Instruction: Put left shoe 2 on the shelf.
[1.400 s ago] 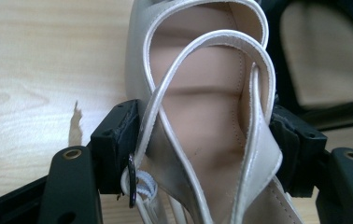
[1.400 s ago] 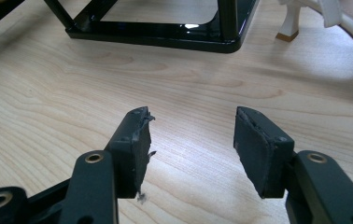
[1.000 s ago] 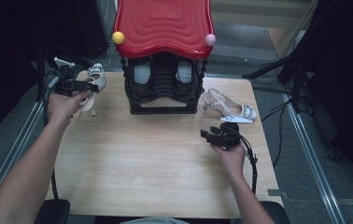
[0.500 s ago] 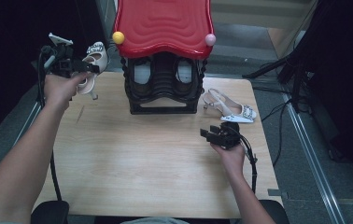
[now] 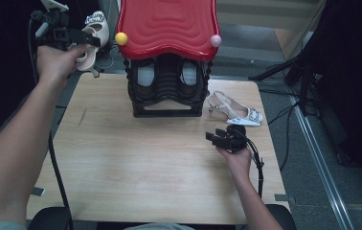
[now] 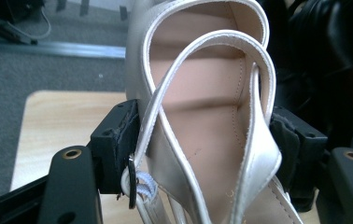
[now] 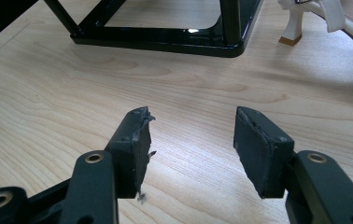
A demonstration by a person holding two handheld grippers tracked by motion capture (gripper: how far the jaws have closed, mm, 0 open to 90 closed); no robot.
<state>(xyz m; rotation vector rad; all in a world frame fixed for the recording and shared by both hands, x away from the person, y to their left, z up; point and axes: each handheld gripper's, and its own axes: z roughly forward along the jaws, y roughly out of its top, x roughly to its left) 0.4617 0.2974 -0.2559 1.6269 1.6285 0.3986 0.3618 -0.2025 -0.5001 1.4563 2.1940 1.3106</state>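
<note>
Left gripper (image 5: pixel 81 38) has lifted the silver heeled sandal (image 5: pixel 93 36) off the table's (image 5: pixel 121 167) far-left corner; it now hangs in the air left of the red-topped shoe rack (image 5: pixel 168 52), likely headed for it. Jaws clamp the sandal across its sides, heel strap (image 6: pixel 202 84) between. Right gripper (image 7: pixel 191 140) rests near-right, open, empty. Matching sandal (image 5: pixel 234 111) lies right of the rack.

white slingback sandal (image 5: pixel 92 38) | lifted, left of shoe rack (image 5: pixel 168 91) | gripped at heel

Light wooden tabletop (image 5: pixel 121 167) carries a black shoe rack (image 5: pixel 167 91) with red top at its far middle and one white sandal (image 5: pixel 234 111) lying just beside the rack's right.
</note>
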